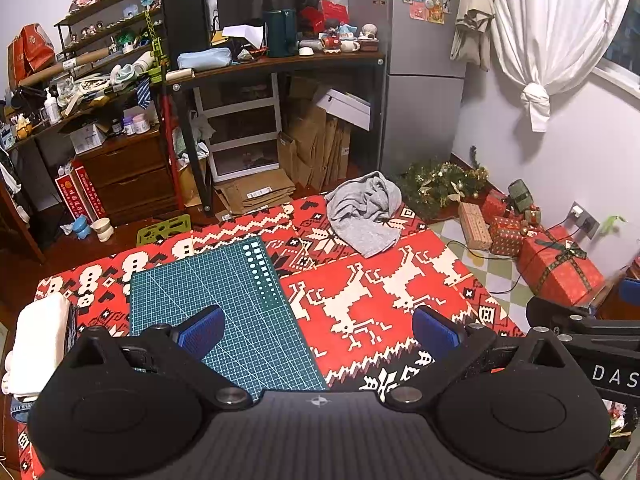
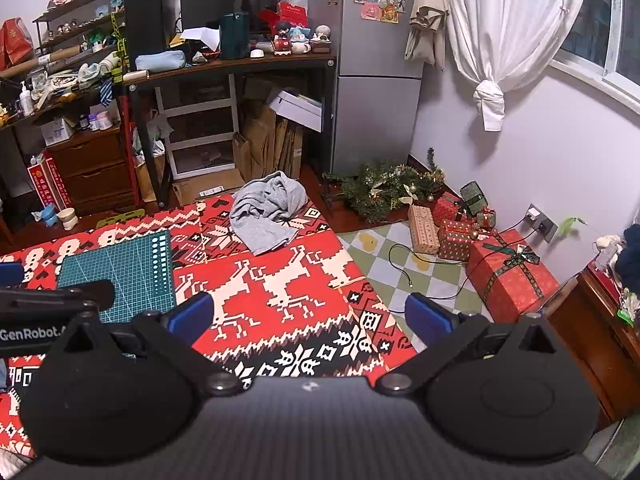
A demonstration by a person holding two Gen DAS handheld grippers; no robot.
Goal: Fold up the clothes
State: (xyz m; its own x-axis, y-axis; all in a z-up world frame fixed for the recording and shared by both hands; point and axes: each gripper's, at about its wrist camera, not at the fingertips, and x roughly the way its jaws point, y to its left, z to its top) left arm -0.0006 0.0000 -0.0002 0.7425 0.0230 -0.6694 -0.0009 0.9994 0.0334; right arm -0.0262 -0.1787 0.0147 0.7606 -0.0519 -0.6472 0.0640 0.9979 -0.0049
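Observation:
A crumpled grey garment (image 1: 366,212) (image 2: 267,210) lies in a heap at the far edge of the red patterned cloth (image 1: 384,292) (image 2: 280,280) covering the table. My left gripper (image 1: 318,330) is open, well short of the garment, with its blue fingertips (image 1: 202,330) over the green cutting mat (image 1: 224,300) and the red cloth. My right gripper (image 2: 308,316) is open too, held above the table's right side with nothing between its pads. The other gripper's black body shows at the edge of each view.
A folded white cloth (image 1: 38,344) sits at the table's left edge. Beyond the table stand a cluttered desk (image 1: 280,64), a wooden drawer unit (image 1: 124,168) and a grey fridge (image 1: 420,60). Wrapped gift boxes (image 2: 508,272) and a wreath (image 2: 384,188) lie on the floor at right.

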